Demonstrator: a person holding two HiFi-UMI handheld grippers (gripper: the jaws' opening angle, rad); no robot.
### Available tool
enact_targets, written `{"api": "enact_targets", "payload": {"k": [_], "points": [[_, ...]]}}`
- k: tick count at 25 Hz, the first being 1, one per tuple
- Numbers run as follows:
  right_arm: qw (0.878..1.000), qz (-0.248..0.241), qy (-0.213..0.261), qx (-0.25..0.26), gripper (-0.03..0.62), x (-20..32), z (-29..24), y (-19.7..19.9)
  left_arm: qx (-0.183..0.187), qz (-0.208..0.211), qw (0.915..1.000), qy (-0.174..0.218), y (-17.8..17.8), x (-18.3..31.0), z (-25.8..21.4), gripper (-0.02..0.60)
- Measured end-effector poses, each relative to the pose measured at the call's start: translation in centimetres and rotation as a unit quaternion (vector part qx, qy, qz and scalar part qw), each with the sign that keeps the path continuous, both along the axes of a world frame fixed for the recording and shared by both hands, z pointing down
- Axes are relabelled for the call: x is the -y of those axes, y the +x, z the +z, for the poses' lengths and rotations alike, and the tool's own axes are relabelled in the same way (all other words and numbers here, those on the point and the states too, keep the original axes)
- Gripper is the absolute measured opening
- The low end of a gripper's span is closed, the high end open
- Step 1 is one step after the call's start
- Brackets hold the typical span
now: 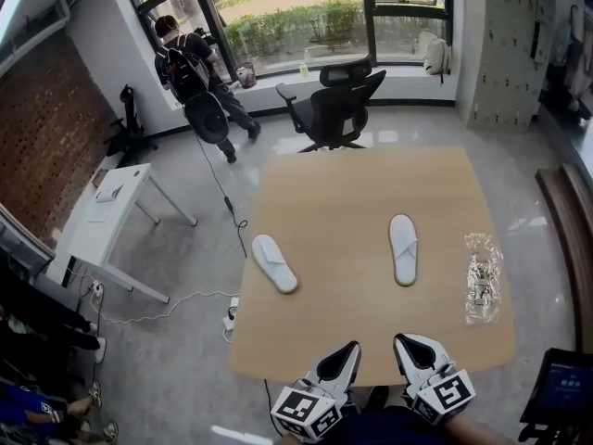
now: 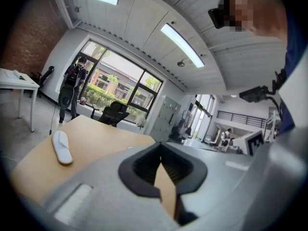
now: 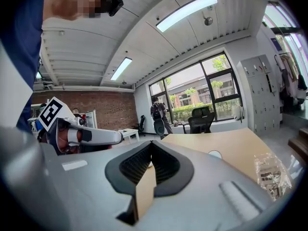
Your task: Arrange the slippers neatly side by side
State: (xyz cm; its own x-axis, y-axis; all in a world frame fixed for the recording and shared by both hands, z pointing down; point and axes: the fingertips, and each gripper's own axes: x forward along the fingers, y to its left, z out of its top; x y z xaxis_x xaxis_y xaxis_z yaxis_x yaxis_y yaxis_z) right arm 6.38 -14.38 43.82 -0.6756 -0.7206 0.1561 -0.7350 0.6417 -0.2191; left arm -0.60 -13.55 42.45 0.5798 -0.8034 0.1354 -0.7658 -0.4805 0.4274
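At the far left of the head view a small white side table [image 1: 102, 216] stands on the grey floor, and above it, in the upper left, a person with a backpack [image 1: 190, 72] stands by the window. The wooden table [image 1: 371, 184] fills the middle of the frame. On its left part lies the left slipper [image 1: 274, 262], white and set on a slant from upper left to lower right, close to the table's left edge. A dark office chair [image 1: 334, 109] stands beyond the table's far edge at top centre. At the bottom centre the left gripper [image 1: 350, 350] hovers over the near edge of the table; in the left gripper view its fingers [image 2: 144, 167] are pressed together with nothing between them. Just to its right, the right slipper [image 1: 403, 248] lies almost straight up and down in the frame, well apart from the other one. Below it the right gripper [image 1: 404, 343] sits beside the left one, its fingers [image 3: 130, 165] likewise closed on nothing. Near the table's right edge lies a crumpled clear plastic bag [image 1: 483, 276].
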Motion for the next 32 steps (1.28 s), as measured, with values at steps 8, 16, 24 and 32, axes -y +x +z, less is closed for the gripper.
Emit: {"api": "enact_targets", "payload": {"k": [8,16,24,32], "points": [[0.998,0.056,0.003,-0.013,0.009,6.5,-0.7,-2.5,0.01,-0.027,0.9995,0.015,-7.6,7.6,-0.6,0.003],[0.989,0.143,0.005,-0.034,0.009,13.2,-0.4,-1.0,0.051,-0.105,0.9931,0.006,-17.4,15.3,3.1,0.003],[0.983,0.151,-0.052,-0.093,0.009,17.6,7.5,3.5,0.139,-0.165,0.9741,-0.067,-23.5,19.3,12.4,0.009],[0.971,0.149,-0.138,-0.124,0.082,22.1,17.4,7.0,0.192,-0.19,0.947,-0.173,-27.4,23.0,21.2,0.16]]}}
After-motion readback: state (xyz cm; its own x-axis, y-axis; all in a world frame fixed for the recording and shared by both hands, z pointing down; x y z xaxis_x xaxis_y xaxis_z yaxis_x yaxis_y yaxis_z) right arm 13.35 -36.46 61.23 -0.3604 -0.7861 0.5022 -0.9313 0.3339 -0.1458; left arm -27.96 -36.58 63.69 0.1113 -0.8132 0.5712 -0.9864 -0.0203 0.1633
